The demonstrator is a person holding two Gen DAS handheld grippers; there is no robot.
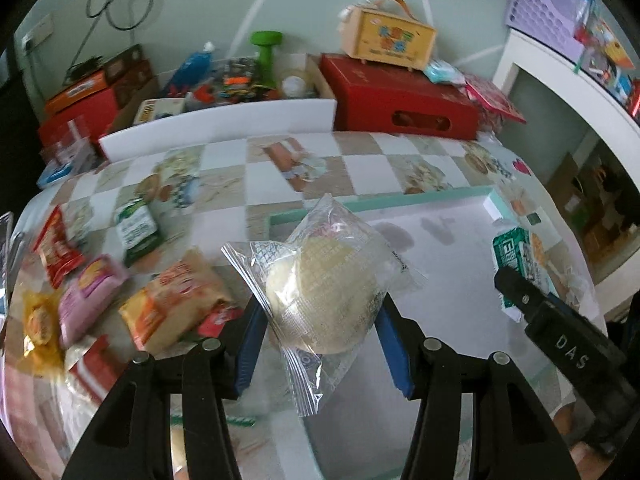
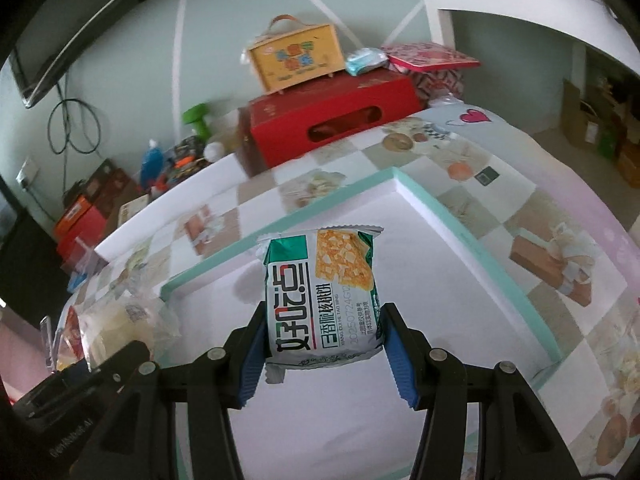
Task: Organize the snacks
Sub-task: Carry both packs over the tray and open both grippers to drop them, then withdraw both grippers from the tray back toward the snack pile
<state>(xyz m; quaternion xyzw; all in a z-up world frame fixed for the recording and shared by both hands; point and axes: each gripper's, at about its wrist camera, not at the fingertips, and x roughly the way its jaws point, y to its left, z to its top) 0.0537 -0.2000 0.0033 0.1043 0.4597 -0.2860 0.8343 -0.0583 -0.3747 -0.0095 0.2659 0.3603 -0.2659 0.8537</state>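
Left gripper (image 1: 322,320) closed on a clear-wrapped round pastry (image 1: 324,296), blue pads (image 1: 252,344) pressing its 2 sides, wrapper ends sticking out above and below. Pastry held in the air above the near-left part of the white tray with mint-green rim (image 1: 384,202), not touching the tray floor as far as can be seen.

Right gripper (image 2: 324,344) closed on a green-and-white walnut cake packet (image 2: 322,300), jaws opened only to the width of the packet, pads on its lower left and right edges. Packet upright, over the white inside of the same tray (image 2: 460,232), printed side facing the camera. In the left wrist view, same packet (image 1: 518,256) seen at the right side of the tray, in front of the black tip of the right gripper (image 1: 516,288).

On the checkered tablecloth (image 1: 224,168), left of the tray, loose snacks lying apart: an orange packet (image 1: 176,304), a pink packet (image 1: 90,292), a red packet (image 1: 58,252), a green packet (image 1: 136,228), a yellow packet (image 1: 38,320). All blurred, labels not readable.

Behind the table, a red box (image 2: 328,120) with a yellow case with handle (image 2: 296,56) standing on it.
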